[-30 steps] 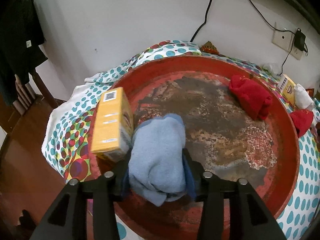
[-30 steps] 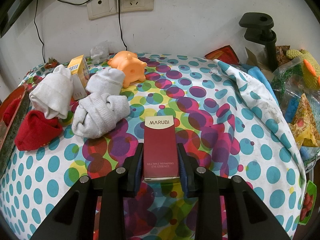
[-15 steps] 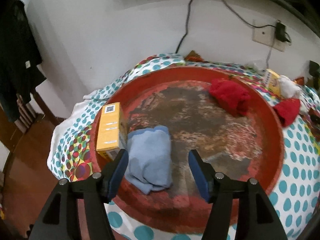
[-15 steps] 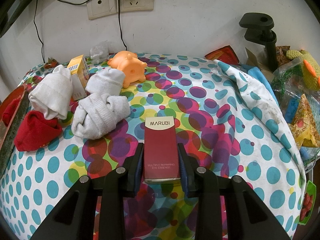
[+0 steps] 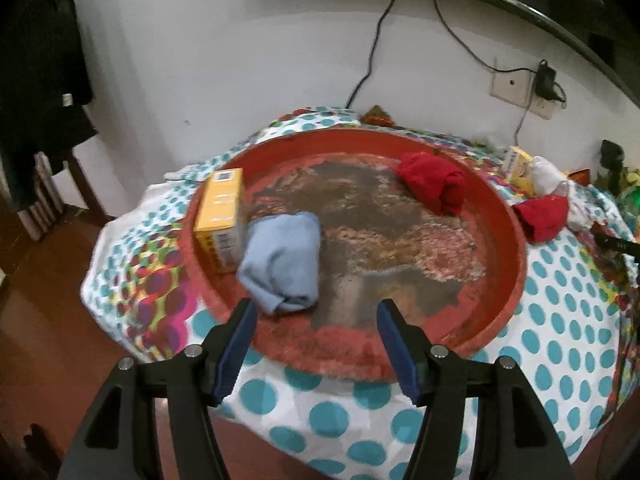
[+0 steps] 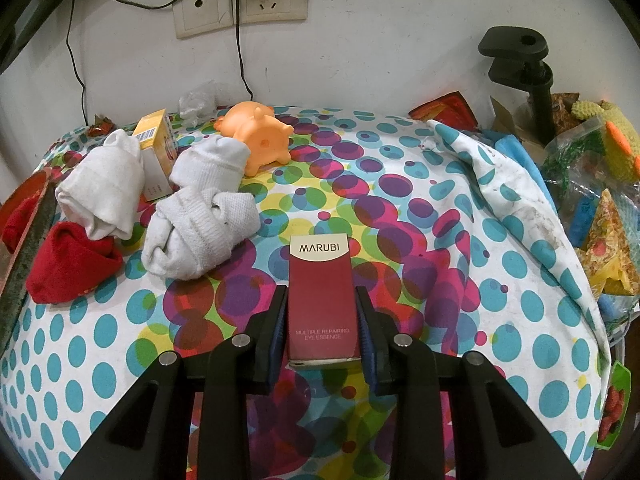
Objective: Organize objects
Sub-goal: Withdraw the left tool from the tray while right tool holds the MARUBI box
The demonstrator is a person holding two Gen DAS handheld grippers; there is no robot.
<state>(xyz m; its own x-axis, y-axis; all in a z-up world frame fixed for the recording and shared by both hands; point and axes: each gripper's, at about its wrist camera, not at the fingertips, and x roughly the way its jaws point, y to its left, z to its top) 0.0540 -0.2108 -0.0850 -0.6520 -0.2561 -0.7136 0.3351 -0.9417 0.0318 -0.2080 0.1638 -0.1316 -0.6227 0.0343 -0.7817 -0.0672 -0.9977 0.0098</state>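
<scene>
Maroon carton [image 6: 321,300], lettered "MARUBI" and "MULTIPLE REPAIRING EYE ESSENCE", clamped between the right gripper [image 6: 321,320] pads above the table's [image 6: 420,184] near edge, probably for transfer. Blue sock [image 5: 282,256] lies released inside the red tray [image 5: 516,268] beside a yellow box [image 5: 221,216]; left gripper [image 5: 314,334] stands wide, empty.

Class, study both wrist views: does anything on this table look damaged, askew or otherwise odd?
Yes. The red tray has badly worn paint: its floor is patchy brown and grey, as if peeling or rusted. At the table's right edge, the dotted tablecloth is bunched into a stained ridge instead of lying flat.
</scene>
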